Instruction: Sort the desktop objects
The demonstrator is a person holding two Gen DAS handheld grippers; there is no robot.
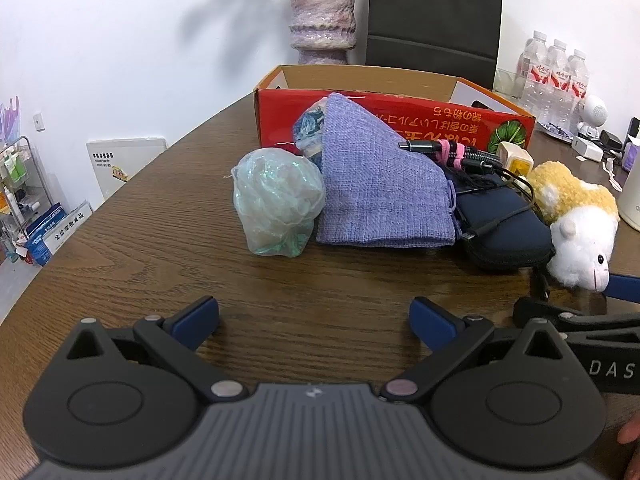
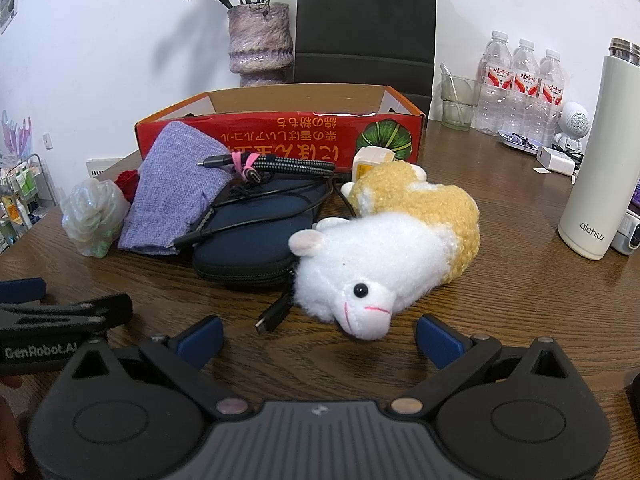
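Note:
A pile lies on the wooden table before a red cardboard box. It holds a crumpled clear plastic bag, a purple cloth pouch, a bundled braided cable, a dark blue zip case, a white charger plug and a white-and-yellow plush sheep. My left gripper is open and empty, short of the plastic bag. My right gripper is open and empty, just before the sheep's snout.
A purple vase and a black bag stand behind the box. Water bottles, a glass, a white flask and a small white robot figure stand at the right. The table edge curves at the left.

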